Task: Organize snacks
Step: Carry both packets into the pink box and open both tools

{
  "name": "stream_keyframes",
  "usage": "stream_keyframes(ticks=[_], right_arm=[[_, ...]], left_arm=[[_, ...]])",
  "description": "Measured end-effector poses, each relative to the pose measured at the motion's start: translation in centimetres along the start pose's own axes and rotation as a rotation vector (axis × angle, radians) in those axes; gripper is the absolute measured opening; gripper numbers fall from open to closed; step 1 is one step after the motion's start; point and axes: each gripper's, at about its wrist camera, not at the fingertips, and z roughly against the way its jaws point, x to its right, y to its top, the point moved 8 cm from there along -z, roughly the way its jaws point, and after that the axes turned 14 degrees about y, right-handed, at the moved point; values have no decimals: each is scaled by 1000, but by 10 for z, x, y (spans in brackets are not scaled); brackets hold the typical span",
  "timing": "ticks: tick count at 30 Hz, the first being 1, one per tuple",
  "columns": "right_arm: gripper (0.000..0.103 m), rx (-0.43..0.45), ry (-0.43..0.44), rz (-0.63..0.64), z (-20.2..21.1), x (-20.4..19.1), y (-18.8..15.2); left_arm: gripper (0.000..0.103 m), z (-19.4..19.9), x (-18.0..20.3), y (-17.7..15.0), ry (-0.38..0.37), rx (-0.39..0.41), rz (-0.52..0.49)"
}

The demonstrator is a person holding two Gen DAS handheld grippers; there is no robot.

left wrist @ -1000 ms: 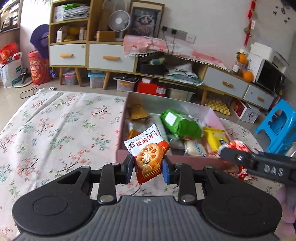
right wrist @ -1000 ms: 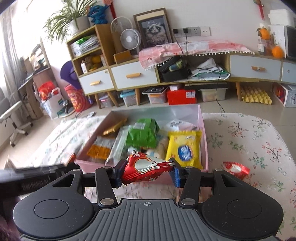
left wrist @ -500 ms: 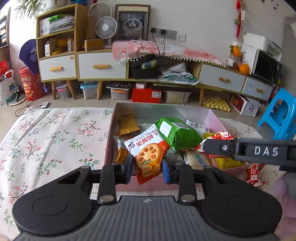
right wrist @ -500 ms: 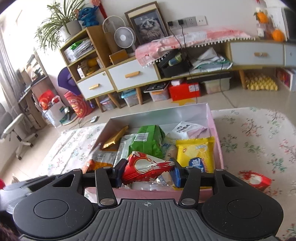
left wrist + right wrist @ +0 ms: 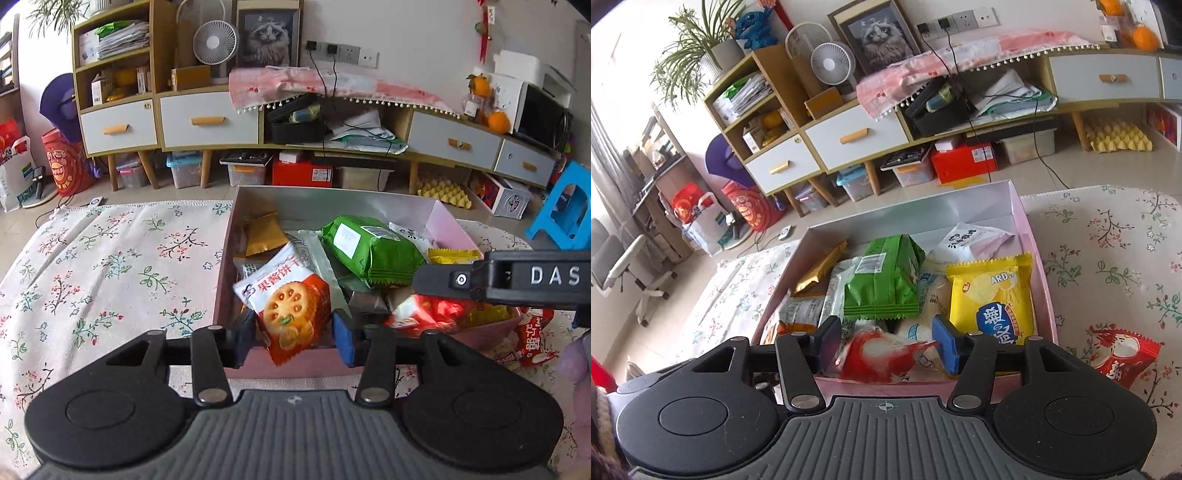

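My left gripper [image 5: 293, 338] has opened around a white and orange biscuit packet [image 5: 286, 301], which sits between the jaws over the near wall of the pink box [image 5: 221, 280]. My right gripper [image 5: 886, 345] has opened too; a blurred red and white snack packet [image 5: 882, 354] lies between its jaws just inside the box's [image 5: 1039, 266] near wall. The right gripper's side shows in the left wrist view [image 5: 517, 280]. In the box lie a green packet [image 5: 882, 280], a yellow packet [image 5: 993, 295], a gold packet [image 5: 820, 269] and others.
One red snack packet [image 5: 1123, 354] lies on the floral cloth [image 5: 1108, 258] right of the box; it also shows in the left wrist view [image 5: 532, 339]. The cloth [image 5: 110, 266] stretches left of the box. Cabinets, a blue stool [image 5: 565, 210] and floor clutter stand beyond the table.
Both grippers moved forward over the box's near wall. Both jaws have widened; the red packet in the right gripper has dropped lower and blurs. The biscuit packet stays between the left jaws.
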Motion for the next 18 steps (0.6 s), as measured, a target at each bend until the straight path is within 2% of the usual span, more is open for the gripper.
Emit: stream_keyframes(ticks=[6, 9, 15, 18], right_arm=[[60, 13, 3, -6, 8, 0, 4], [67, 21, 6, -4, 14, -1, 6], [68, 18, -16, -7, 22, 2, 4], [76, 10, -32, -4, 25, 3, 1]], left_arm=[[57, 4, 0, 1, -6, 4, -13], [63, 8, -1, 1, -12, 5, -15], [72, 17, -2, -2, -27, 8, -40], [77, 18, -2, -5, -36, -2, -45]])
